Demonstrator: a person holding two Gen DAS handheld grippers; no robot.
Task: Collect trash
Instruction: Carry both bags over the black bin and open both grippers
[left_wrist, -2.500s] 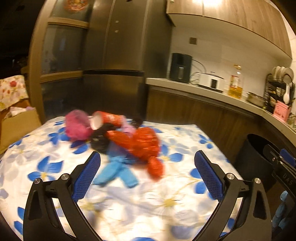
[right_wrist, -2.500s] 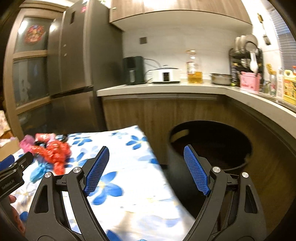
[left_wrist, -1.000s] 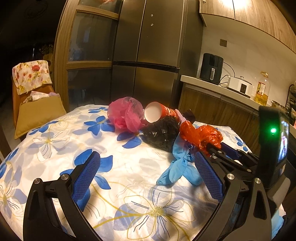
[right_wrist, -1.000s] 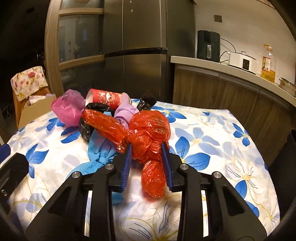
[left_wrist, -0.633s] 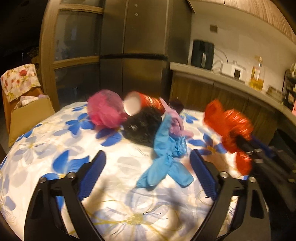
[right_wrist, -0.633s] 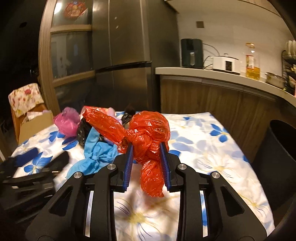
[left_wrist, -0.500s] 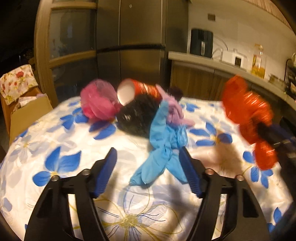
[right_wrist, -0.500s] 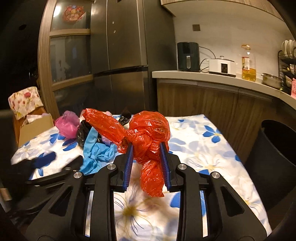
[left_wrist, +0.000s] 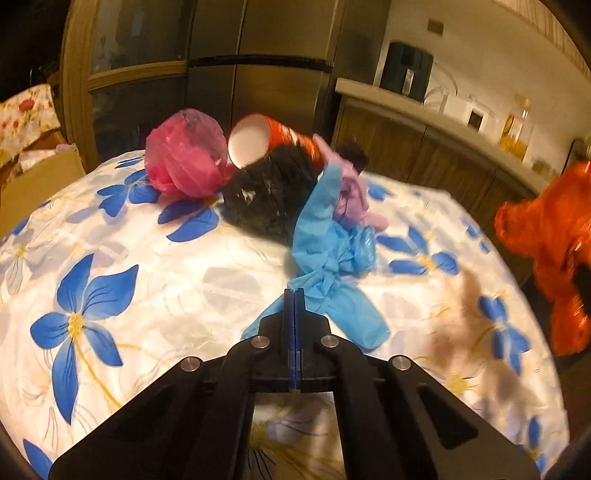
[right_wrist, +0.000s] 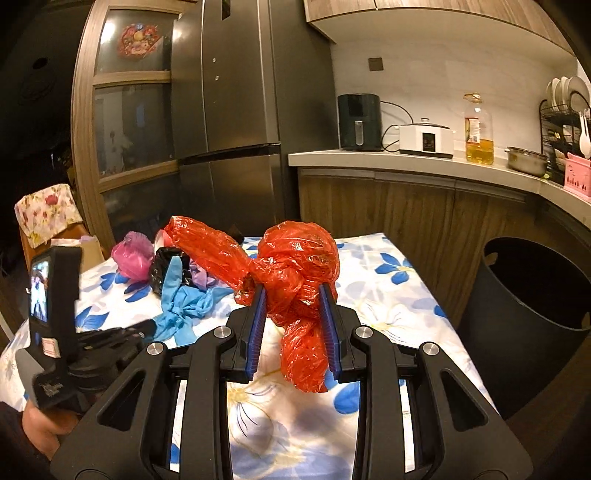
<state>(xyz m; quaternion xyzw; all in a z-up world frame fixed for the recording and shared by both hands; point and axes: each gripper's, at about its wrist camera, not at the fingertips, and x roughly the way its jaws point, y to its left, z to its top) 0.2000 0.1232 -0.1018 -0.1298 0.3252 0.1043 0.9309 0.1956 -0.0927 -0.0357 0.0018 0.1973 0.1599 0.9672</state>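
Only the right wrist view shows the bin (right_wrist: 532, 295) beside the table (right_wrist: 388, 295).

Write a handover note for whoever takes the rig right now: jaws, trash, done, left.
Left gripper: jaws shut, tips at the blue bag; can't confirm that they pinch plastic.
Right gripper: jaws shut on the red bag, held above the table.
Black bin: on the floor beside the table; contents not visible.
On the table: pink bag, red cup, black bag, purple bag, blue bag.
Left: drop the red bag in the bin, check the blue bag grip, clear the rest.
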